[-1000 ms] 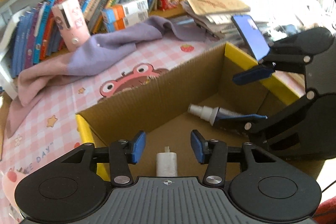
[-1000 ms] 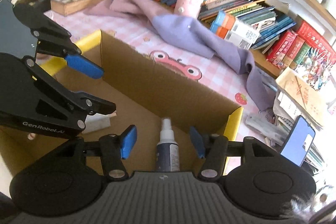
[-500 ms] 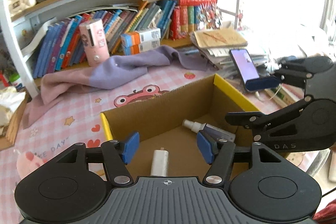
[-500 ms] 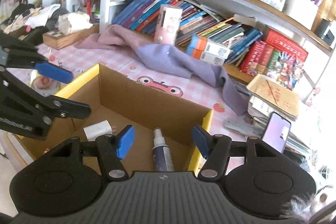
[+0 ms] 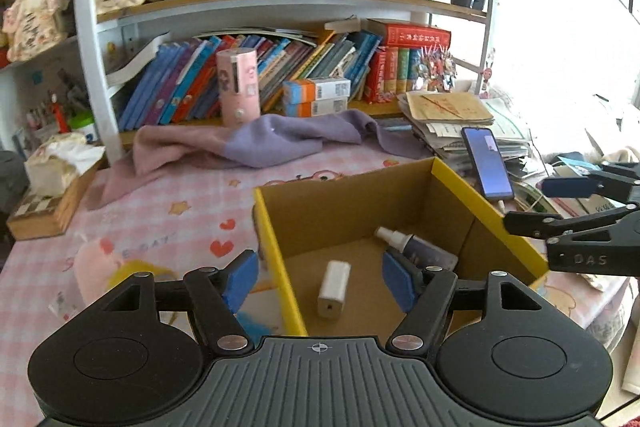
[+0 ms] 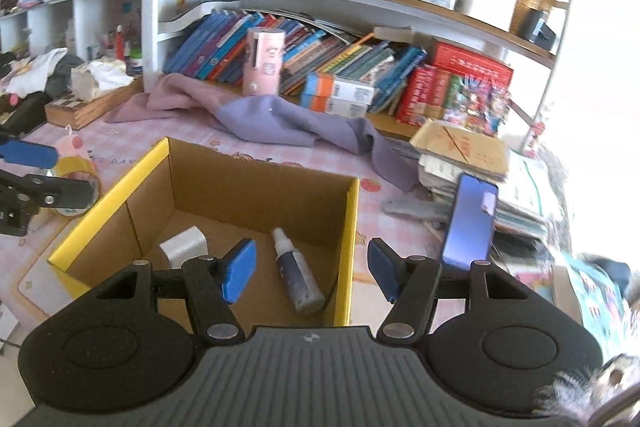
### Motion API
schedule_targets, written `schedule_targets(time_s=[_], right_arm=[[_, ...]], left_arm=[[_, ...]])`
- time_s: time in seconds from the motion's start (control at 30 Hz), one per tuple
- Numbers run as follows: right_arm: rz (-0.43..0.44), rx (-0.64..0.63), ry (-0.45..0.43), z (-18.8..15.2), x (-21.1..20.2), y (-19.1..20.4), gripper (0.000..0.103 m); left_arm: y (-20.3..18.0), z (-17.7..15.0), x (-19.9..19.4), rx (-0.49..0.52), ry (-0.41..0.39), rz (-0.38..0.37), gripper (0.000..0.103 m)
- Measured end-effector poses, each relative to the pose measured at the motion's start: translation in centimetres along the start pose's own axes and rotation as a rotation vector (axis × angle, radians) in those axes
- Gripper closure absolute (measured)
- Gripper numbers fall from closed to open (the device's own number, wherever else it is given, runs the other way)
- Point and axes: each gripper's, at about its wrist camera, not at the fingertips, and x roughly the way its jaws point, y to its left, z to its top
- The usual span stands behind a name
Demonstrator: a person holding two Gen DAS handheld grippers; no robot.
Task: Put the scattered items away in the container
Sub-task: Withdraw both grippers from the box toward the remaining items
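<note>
A cardboard box with yellow rim [image 5: 464, 187] [image 6: 352, 211] stands on the pink checked tablecloth. Inside it lie a white charger plug [image 5: 334, 287] [image 6: 184, 249] and a small dark spray bottle [image 5: 416, 247] [image 6: 298, 277]. My left gripper [image 5: 320, 277] is open and empty, held above the box's near left corner. My right gripper [image 6: 310, 267] is open and empty, above the box's right wall. The right gripper shows at the right edge of the left wrist view [image 5: 576, 203]. A yellow tape roll [image 6: 76, 179] lies on the cloth left of the box, behind the left gripper's fingers [image 6: 28, 155].
A purple-pink cloth [image 5: 272, 139] [image 6: 280, 123] lies behind the box. A phone [image 5: 486, 163] [image 6: 470, 223] leans on a stack of papers [image 6: 464, 155] to the right. A pink tube [image 5: 238, 87], bookshelf and tissue box [image 5: 52, 183] stand at the back and left.
Both grippers have risen up and back out of the box, leaving the plug and bottle on its floor. Both jaws have opened wider.
</note>
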Motion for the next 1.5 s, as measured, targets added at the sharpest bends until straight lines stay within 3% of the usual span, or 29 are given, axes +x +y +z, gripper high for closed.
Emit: schedule_targets(time_s=[0.13,0.33,0.57,0.93,1.2,1.5], right_arm=[[-0.034,0.058,0.011,-1.1,-1.8,1.4,0.04],[-0.058,0.179,0.049,-3.3,-4.5,4.7,0.039],[-0.085,0.18,0.086,-5.6,-7.1,9.7,0.038],[-0.049,0.131,0.101,-7.6,-9.7,18.5,0.035],[0.023,0.052,0.101,-7.3,-10.1,24.5,0.034],[0.074,-0.008,0.136,-6.7,-9.5,28.7,0.034]], left_arm=[[1.2,-1.6,-2.3,-0.019,-0.041,0.026,0.026],[3.4,-4.7,-5.5,-0.024,-0.028,0.028,0.021],[6.6,-8.6,-8.8,-0.059,0.003,0.038,0.02],[10.6,-12.8,-12.8,-0.058,0.027,0.033,0.017],[13.8,-15.3,-15.1,-0.096,0.046,0.075,0.015],[15.9,-16.7,-16.4,-0.086,0.044,0.096,0.015]])
